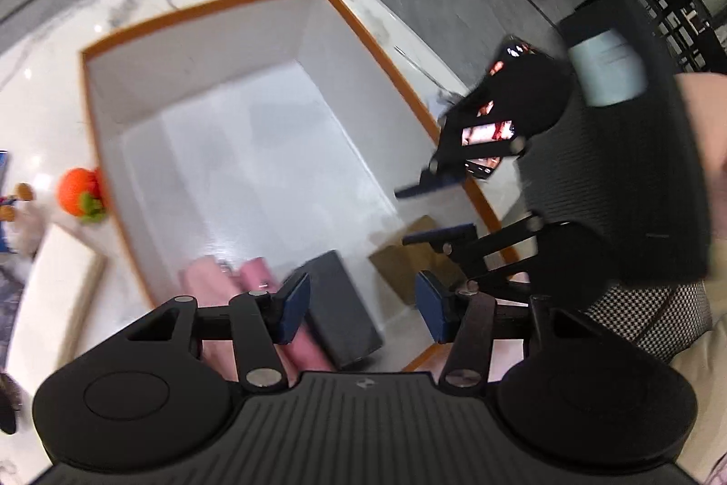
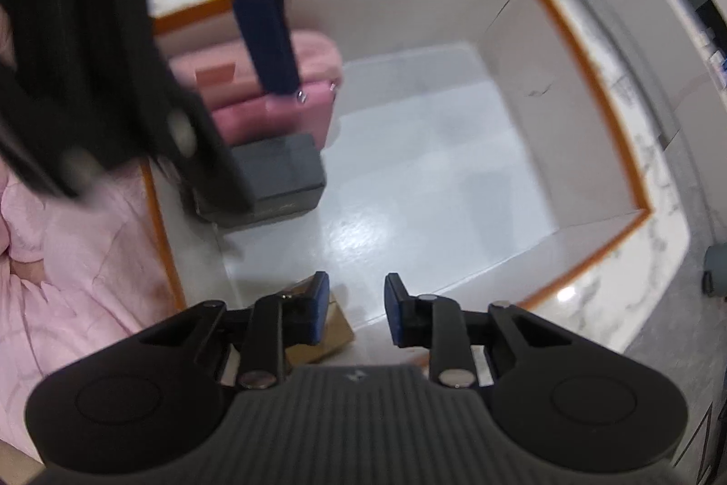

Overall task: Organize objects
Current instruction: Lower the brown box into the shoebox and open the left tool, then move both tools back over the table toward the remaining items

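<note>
White marble tabletop (image 1: pixel 54 44) carries a large orange-rimmed white cardboard box (image 2: pixel 568 44), mostly bare inside. Along its near wall, L to R in the left wrist view: pink plush pouch (image 2: pixel 291 94), dark grey rectangular block (image 2: pixel 277 171), flat brown card packet (image 1: pixel 409 257) in the corner. Orange knitted toy (image 1: pixel 79 194) sits outside on the tabletop, not yet boxed. Left gripper (image 1: pixel 359 303): fingers apart, nothing betw. them, above pouch and block. Right gripper (image 2: pixel 356 314): fingers narrowly apart, empty, packet just beside one. Risk, as a judgement: both grippers crowd one corner, so they may collide or knock the block.
</note>
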A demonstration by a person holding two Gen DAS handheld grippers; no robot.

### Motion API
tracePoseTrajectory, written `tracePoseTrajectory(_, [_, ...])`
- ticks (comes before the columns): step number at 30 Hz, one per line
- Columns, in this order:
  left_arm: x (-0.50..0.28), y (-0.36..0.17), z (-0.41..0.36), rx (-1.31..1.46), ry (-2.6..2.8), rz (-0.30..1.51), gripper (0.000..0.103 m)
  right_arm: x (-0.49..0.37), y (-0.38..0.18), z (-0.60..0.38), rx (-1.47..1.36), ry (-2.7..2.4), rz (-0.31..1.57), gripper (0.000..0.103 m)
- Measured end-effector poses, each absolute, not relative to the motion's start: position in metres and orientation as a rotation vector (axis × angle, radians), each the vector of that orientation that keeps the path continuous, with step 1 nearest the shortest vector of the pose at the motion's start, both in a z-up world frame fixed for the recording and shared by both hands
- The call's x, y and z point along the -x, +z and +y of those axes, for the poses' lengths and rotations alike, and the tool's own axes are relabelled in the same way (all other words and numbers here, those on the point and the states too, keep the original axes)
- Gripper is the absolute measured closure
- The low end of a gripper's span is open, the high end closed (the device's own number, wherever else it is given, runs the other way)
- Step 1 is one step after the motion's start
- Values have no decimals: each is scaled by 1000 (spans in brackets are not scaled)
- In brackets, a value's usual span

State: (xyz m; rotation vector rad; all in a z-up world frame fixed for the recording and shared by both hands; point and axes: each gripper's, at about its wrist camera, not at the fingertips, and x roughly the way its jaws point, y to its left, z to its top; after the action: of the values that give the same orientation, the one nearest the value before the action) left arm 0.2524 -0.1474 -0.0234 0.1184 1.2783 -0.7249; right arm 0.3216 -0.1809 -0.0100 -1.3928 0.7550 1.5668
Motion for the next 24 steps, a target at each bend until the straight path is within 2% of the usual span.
tracePoseTrajectory(4, [-247,-13,-148,-124,-704,1233,43,-318,-25,-168,1410,1566,859,79])
tracePoseTrajectory(6, [-246,-10,-144,-119,-687,1222,43,-317,-26,-164,1406,1579,894,91])
tracePoseTrajectory(17, [-231,5,-95,-46,-614,1184,43,-311,-28,-150,1491,1516,983,90])
tracePoseTrajectory(24, [-220,30,-62,-49,-595,1083,43,-310,31,-142,1314,1531,916,88])
